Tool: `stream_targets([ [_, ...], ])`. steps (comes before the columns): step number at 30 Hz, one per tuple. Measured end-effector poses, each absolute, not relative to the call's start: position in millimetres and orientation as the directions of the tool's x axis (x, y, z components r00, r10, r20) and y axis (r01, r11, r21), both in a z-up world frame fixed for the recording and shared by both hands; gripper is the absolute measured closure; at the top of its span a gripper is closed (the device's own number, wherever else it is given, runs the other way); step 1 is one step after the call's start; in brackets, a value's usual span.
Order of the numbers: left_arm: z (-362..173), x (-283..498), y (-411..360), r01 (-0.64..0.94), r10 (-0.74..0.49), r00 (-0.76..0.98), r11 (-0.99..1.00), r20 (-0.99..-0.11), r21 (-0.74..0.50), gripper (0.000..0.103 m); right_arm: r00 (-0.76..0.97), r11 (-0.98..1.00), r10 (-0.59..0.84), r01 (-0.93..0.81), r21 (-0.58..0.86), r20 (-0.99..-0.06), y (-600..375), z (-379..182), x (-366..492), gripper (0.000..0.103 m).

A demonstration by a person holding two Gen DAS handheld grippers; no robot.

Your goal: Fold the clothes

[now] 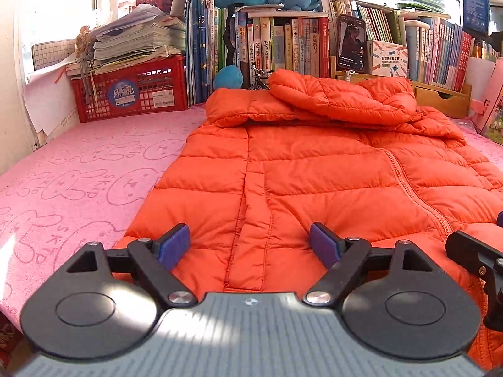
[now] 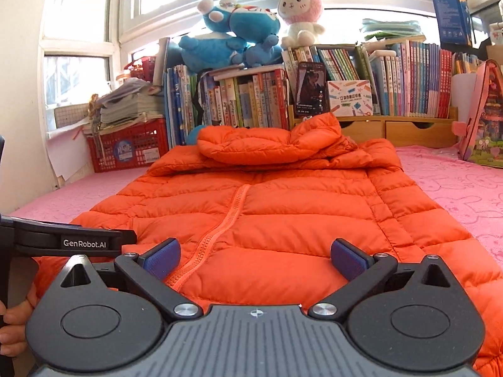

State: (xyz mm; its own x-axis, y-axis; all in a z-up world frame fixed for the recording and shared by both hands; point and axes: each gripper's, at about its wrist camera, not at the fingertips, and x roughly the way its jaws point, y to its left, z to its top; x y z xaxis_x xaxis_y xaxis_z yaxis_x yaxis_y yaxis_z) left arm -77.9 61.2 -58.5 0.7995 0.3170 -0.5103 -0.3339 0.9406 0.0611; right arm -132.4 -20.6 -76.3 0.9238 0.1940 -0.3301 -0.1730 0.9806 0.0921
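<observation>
A puffy orange jacket (image 1: 314, 169) lies flat on a pink blanket (image 1: 78, 169) with bunny drawings on it; its zipper (image 2: 217, 229) is done up and runs down the front; its hood (image 2: 273, 144) is folded down over the top part, at the far end.

The left gripper (image 1: 250, 245) is above the near end of the jacket, left of the zipper; its blue pads (image 1: 173, 245) are spread wide apart, with nothing pinched between them. The right gripper (image 2: 256, 259) is above the near end too, just right of the zipper; its blue pads (image 2: 349, 259) are spread wide as well, and pinch nothing (some fingers (image 2: 12, 317) show at the left edge of that view).

Behind the jacket stand rows of books (image 2: 251, 100), a red crate (image 1: 132, 91), and blue stuffed toys (image 2: 232, 37).
</observation>
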Motion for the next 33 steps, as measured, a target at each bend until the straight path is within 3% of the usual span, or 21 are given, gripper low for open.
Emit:
stream_targets([
  [9, -70, -92, 61, -0.361, 0.381, 0.822, 0.924, -0.423, 0.129, 0.015, 0.960, 0.995, -0.044, 0.017, -0.099, -0.277, -51, -103, -151, 0.000],
  [18, -70, -93, 66, -0.330, 0.355, 0.834, 0.934, -0.422, 0.134, 0.015, 0.953, 0.991, -0.132, 0.127, -0.034, -0.272, -107, -110, -155, 0.000],
  [27, -70, -96, 69, -0.317, 0.350, 0.839, 0.937, -0.417, 0.147, 0.015, 0.936, 0.966, -0.257, 0.246, -0.076, -0.242, -127, -115, -159, 0.000],
  [33, -68, -108, 86, -0.326, 0.359, 0.834, 0.933, -0.420, 0.150, 0.006, 0.927, 0.956, -0.291, 0.275, -0.098, -0.238, -132, -116, -159, 0.000],
])
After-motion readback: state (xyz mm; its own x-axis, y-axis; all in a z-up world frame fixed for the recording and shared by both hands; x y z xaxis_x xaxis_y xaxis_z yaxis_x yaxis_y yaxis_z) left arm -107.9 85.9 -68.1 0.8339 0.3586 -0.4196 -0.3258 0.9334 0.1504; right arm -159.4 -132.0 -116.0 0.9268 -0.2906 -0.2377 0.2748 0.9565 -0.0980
